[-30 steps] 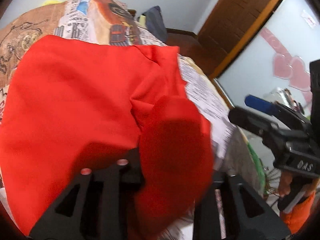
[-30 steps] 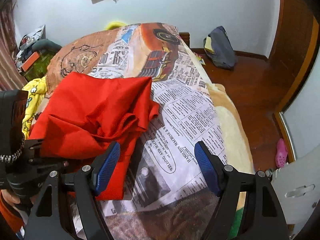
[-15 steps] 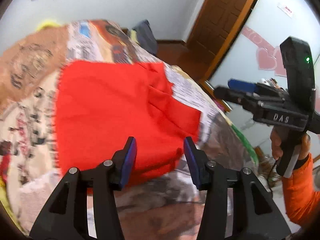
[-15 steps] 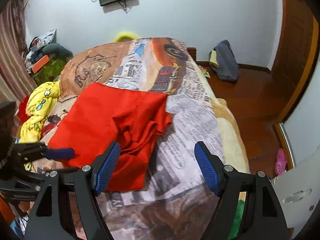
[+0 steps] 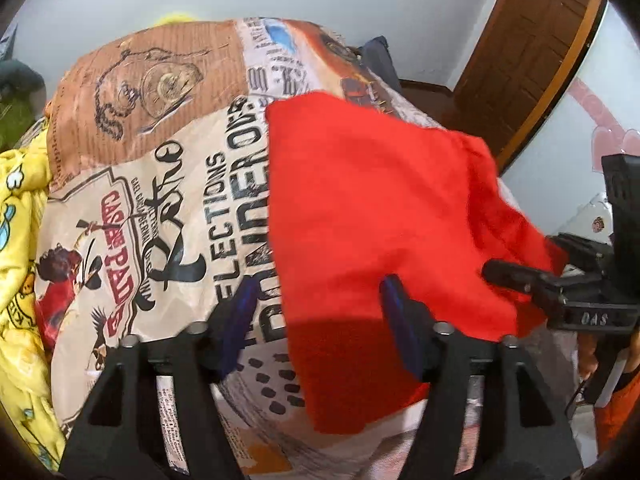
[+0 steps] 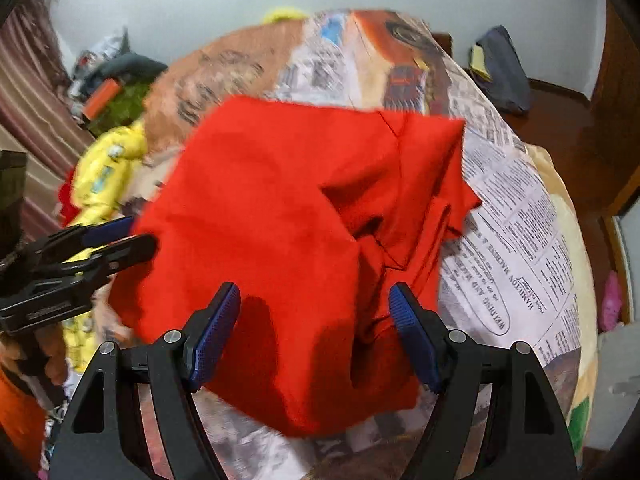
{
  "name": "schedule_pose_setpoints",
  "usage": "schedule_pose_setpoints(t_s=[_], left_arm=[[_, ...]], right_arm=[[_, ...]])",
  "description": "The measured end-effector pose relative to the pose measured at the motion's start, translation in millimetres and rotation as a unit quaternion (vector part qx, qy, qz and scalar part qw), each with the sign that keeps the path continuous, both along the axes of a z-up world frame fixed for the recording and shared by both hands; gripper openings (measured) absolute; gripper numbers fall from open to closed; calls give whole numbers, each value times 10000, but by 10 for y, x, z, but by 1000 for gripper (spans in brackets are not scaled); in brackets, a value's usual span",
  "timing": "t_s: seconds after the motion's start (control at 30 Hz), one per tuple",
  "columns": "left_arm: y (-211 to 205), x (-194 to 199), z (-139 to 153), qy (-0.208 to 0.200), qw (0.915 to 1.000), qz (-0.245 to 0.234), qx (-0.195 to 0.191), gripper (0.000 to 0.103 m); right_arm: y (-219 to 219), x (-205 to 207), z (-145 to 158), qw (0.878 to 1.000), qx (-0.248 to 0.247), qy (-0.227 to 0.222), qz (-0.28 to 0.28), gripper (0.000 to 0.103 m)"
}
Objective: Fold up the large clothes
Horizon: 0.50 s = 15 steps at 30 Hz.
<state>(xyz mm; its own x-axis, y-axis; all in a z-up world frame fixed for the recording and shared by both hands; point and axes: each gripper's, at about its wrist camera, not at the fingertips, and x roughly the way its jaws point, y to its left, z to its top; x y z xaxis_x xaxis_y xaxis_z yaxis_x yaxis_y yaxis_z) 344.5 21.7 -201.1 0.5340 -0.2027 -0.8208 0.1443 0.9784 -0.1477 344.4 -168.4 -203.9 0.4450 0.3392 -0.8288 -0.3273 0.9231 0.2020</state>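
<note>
at the far left a yellow blanket (image 5: 18,216) lies bunched along the edge of the bed cover (image 5: 168,184), which is printed like old newspapers. next, the left gripper (image 5: 316,320) hovers over the near left edge of the red garment (image 5: 372,208), its jaws apart and holding nothing; one blue pad is over the bare cover, the other over the cloth. the garment lies roughly in the middle of the bed, its left part fairly flat, its right side bunched into loose overlapping folds. over that near right part hovers the right gripper (image 6: 316,336), jaws also apart and empty. further right the cover is bare, then wooden floor with a dark bag (image 6: 504,72) by the wall.

the risk, as i judge it, sits on the right: a pinch there could catch only one layer of the rumpled folds, so the fold would drag crooked. the left jaws could also nip the cover along with the hem. both views are blurred, so exact edges are hard to place.
</note>
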Motion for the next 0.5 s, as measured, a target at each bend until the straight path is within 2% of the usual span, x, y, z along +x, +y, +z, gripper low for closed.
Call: schedule_pose_setpoints(t_s=[0.03, 0.13, 0.27, 0.5], left_arm=[[7, -23, -26, -47, 10000, -2, 54, 76], [41, -70, -71, -65, 10000, -42, 58, 80], [73, -165, -70, -22, 10000, -41, -81, 80], [68, -354, -74, -64, 10000, -49, 58, 80]], right_arm=[[-24, 11, -35, 9999, -143, -25, -50, 74], [-154, 3, -126, 9991, -392, -57, -155, 74], [-390, -76, -154, 9996, -96, 5, -269, 74], [-656, -269, -135, 9984, 143, 25, -548, 74]])
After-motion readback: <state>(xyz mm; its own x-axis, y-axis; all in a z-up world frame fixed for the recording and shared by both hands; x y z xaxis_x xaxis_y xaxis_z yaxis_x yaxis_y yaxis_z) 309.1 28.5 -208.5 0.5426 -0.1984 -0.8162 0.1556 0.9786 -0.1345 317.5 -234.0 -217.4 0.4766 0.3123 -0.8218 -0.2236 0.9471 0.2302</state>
